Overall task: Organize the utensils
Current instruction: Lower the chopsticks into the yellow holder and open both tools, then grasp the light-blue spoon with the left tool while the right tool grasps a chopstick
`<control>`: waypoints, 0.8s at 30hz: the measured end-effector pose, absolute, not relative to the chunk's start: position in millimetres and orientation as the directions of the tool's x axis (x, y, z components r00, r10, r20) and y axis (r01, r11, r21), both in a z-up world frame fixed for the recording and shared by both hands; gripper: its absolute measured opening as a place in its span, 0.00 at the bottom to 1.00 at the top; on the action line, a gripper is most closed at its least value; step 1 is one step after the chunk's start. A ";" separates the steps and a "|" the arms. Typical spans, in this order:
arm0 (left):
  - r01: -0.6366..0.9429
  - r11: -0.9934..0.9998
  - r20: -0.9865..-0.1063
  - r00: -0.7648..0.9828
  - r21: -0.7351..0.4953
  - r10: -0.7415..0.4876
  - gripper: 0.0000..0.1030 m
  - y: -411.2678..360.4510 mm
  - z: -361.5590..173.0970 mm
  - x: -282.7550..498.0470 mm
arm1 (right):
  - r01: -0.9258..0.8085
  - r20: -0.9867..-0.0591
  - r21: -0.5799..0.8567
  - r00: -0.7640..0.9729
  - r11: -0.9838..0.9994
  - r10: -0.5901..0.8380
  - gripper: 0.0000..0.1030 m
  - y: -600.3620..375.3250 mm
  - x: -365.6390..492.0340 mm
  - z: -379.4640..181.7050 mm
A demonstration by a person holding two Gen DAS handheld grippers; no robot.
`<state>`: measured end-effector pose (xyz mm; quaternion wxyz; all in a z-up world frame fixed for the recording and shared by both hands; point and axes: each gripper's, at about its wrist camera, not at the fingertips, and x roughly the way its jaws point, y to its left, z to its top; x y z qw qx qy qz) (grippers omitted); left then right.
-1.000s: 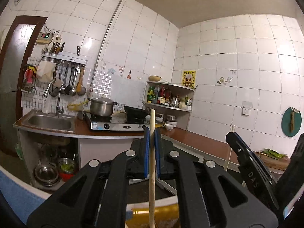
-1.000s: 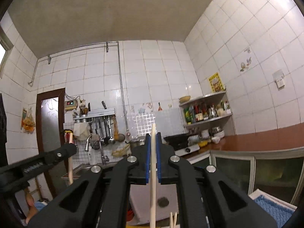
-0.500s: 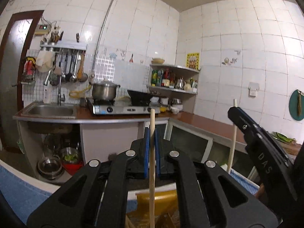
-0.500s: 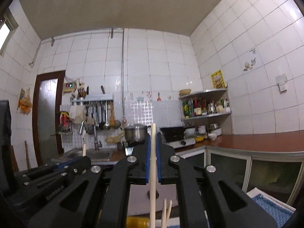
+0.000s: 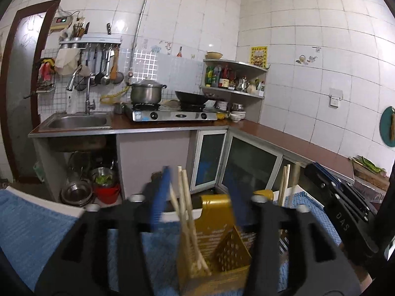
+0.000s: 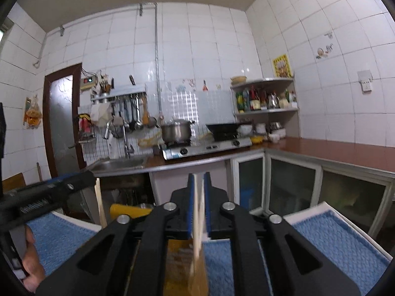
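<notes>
In the left wrist view my left gripper (image 5: 200, 192) hangs over a gold perforated utensil holder (image 5: 222, 249). Its blue pads are opening wide, and the pale wooden chopsticks (image 5: 185, 209) between them lean loose in the holder, touching neither pad. My right gripper (image 6: 198, 185) is also opening above the same gold holder (image 6: 180, 264). One chopstick (image 6: 197, 219) stands blurred in the narrow gap between its pads, its lower end in the holder. The right gripper (image 5: 345, 212) shows at the right of the left wrist view, beside more chopsticks (image 5: 286, 185).
The holder stands on a blue towel (image 5: 37, 234) over a white table. Behind are a sink (image 5: 79, 122), a gas stove (image 5: 172, 116) with a pot and a wok, a corner shelf of bottles (image 5: 232, 79) and a brown counter (image 6: 345, 148). A hand (image 6: 29, 261) holds the left gripper.
Both grippers sank towards the gold holder and tilted down. Each held a chopstick tight before; now both sets of jaws have parted and the chopsticks stand in the holder.
</notes>
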<state>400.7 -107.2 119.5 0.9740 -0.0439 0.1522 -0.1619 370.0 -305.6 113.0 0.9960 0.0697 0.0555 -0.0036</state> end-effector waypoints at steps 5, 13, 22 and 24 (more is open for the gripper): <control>0.264 0.954 -0.374 0.877 -0.145 -0.300 0.68 -87.2 119.6 380.6 | 0.047 -0.178 0.142 0.984 0.989 -0.022 0.54 -311.5 345.6 111.2; 0.201 0.971 -0.524 0.818 -0.126 -0.237 0.90 -58.3 87.5 327.2 | 0.085 -0.372 0.128 0.928 0.988 -0.032 0.54 -311.9 305.7 92.8; 0.187 0.975 -0.660 0.718 -0.122 -0.220 0.93 -43.6 39.3 282.1 | 0.086 -0.548 0.129 0.837 0.988 -0.002 0.54 -293.6 270.5 49.9; 0.191 0.975 -0.681 0.699 -0.118 -0.219 0.93 -42.8 26.3 275.2 | 0.091 -0.569 0.126 0.823 0.988 -0.003 0.54 -289.2 265.4 40.4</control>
